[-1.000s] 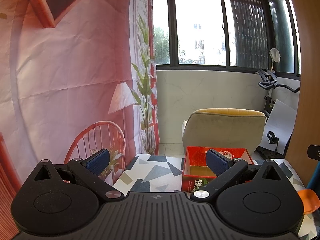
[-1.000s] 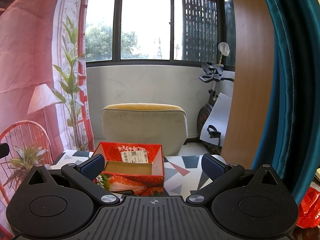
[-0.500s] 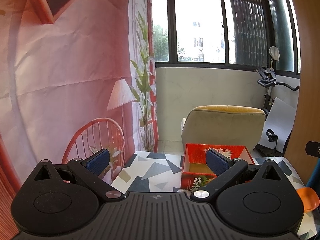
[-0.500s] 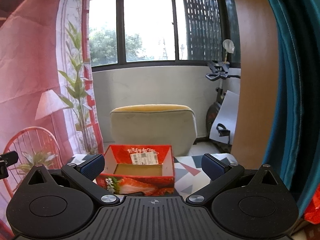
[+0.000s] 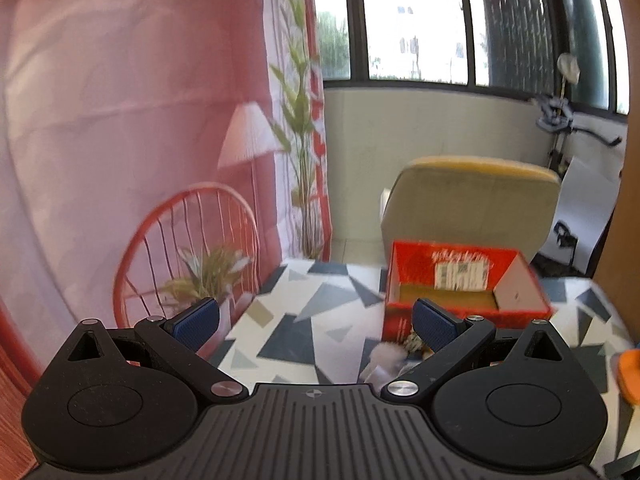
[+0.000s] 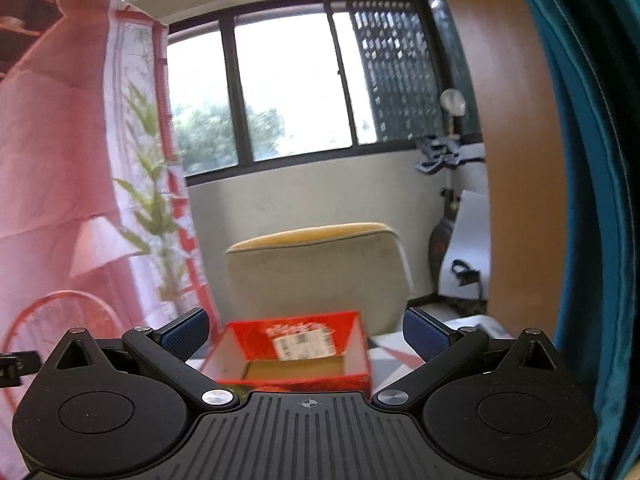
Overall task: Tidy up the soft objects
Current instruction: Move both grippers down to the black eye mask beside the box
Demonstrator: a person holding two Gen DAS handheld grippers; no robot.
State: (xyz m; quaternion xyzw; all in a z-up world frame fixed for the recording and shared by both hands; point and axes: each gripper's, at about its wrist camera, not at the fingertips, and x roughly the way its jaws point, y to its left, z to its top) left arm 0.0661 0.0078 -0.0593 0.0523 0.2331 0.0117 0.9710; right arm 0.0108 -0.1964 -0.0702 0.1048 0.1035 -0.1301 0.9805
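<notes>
A red cardboard box with a strawberry print and a white label stands open and empty on the patterned table; it also shows in the right wrist view. My left gripper is open and empty, above the table left of the box. A white soft thing lies in front of the box, near my left gripper's right finger. My right gripper is open and empty, with the box between its fingers further ahead. An orange object sits at the right edge.
A beige armchair stands behind the table. A pink printed backdrop hangs on the left. A wooden panel and a teal curtain are on the right. An exercise bike is near the window.
The left view has tipped down and moved toward the table, showing more tabletop and the white thing. The right view has tilted up, so the box sits lower. Both grippers stay open.
</notes>
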